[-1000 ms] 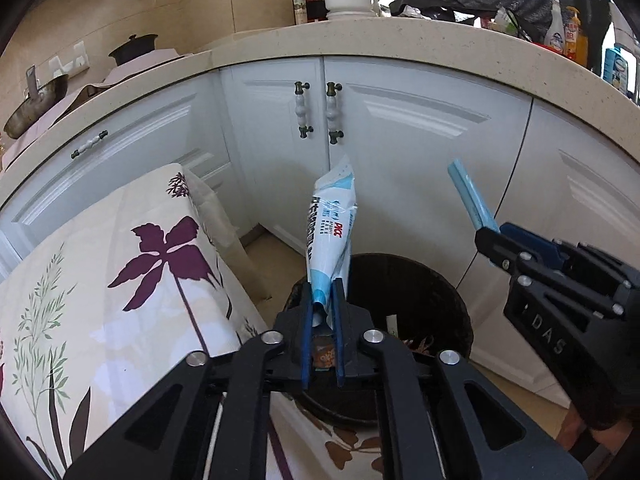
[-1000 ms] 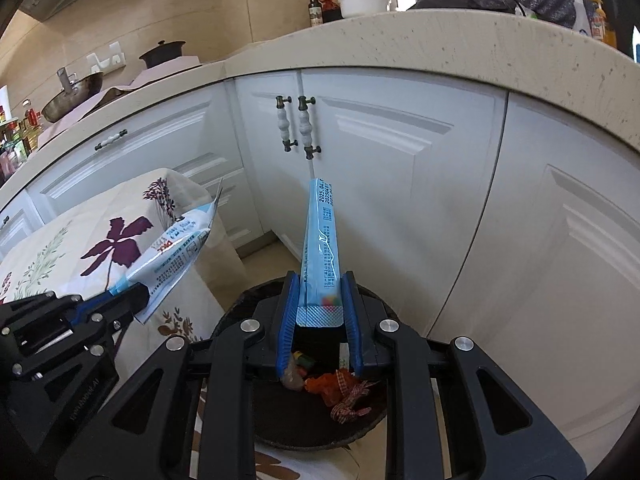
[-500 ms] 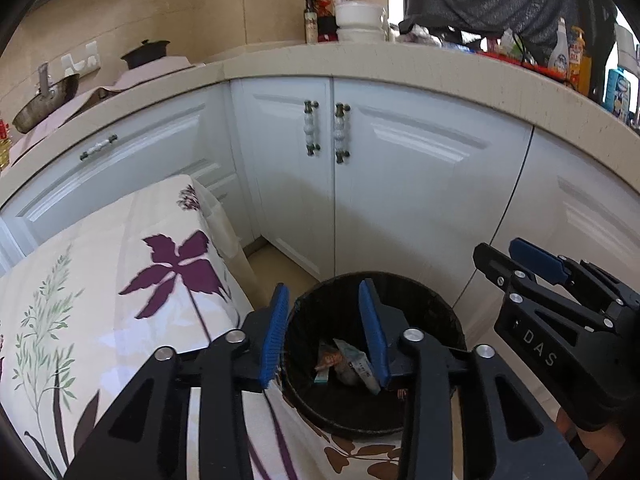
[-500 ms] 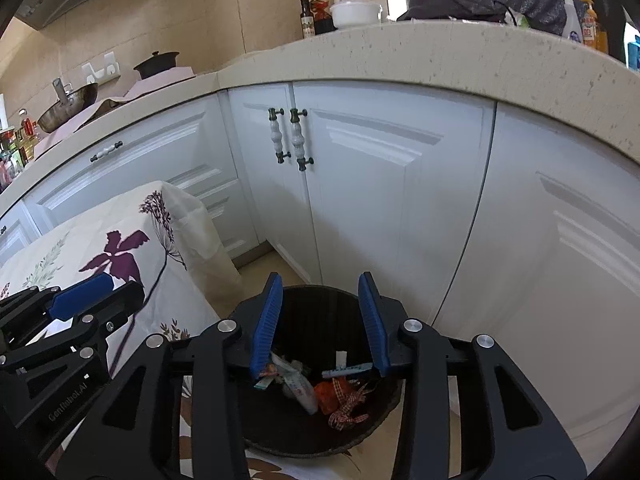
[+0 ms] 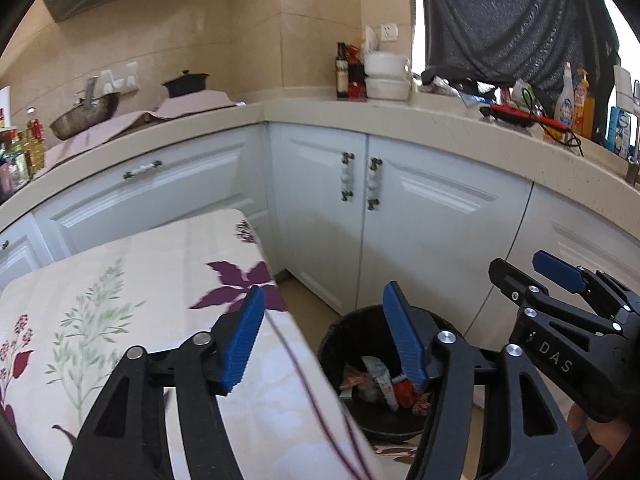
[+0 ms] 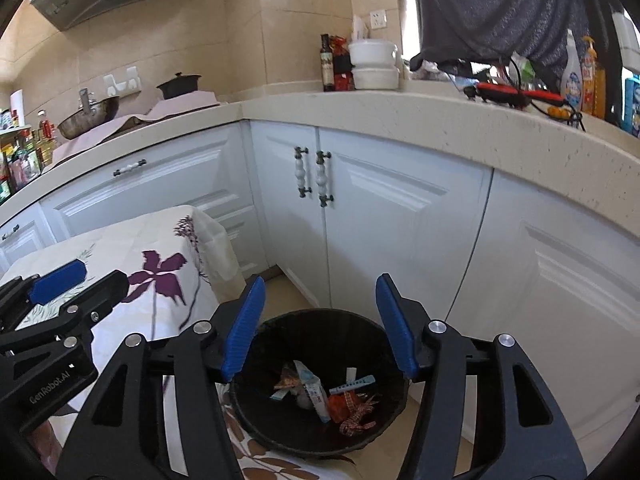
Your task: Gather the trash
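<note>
A: Left gripper (image 5: 324, 336), right gripper (image 6: 318, 324)?
B: Both just spread apart, nothing between the jaws.
A: The wrappers (image 6: 308, 388)?
B: In the black bin (image 6: 320, 320), below the right jaws.

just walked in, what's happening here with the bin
A person is collecting trash with two hand-held tongs. Both the left tongs and the right tongs have just been opening and hold nothing. The wrappers lie in the black bin on the floor beside the floral tablecloth.
</note>
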Available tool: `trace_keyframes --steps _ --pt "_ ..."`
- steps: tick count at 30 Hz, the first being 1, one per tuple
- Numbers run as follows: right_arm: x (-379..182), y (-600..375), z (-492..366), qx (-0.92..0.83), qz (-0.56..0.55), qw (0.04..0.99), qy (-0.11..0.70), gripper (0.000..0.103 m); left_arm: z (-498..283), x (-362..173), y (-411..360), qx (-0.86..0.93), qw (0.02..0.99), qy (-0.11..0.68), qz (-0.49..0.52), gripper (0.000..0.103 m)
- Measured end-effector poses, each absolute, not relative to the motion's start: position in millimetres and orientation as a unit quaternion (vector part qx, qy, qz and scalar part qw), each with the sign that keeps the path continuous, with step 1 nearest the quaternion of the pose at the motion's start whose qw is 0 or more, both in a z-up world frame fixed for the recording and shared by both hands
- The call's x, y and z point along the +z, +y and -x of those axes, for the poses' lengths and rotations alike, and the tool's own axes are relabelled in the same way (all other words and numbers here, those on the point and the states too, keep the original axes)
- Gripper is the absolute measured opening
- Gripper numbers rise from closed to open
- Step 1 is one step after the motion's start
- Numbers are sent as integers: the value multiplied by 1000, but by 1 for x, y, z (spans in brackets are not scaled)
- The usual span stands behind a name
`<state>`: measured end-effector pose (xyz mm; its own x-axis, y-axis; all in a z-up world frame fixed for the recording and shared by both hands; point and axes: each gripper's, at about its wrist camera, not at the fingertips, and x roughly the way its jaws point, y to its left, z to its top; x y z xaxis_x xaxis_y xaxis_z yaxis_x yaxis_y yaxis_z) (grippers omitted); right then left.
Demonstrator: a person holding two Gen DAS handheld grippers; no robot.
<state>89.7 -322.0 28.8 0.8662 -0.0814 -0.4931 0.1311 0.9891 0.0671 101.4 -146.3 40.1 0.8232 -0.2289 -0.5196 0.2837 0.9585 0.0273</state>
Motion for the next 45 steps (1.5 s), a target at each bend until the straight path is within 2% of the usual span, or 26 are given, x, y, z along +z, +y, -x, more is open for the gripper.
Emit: trace_keyframes --steps 11,22,25,45 --pt "45 -279 -58 -34 -25 970 241 67 -66 51 -86 -93 965 239 -48 74" --pt "50 -247 -31 -22 -17 971 237 70 -38 55 -49 -71 970 231 -37 78" --pt "52 -244 -26 -24 -16 972 232 75 -33 54 -41 -68 970 232 -33 79" --pt "53 -231 -10 -26 -9 974 225 78 -22 55 -26 -61 972 227 -26 81"
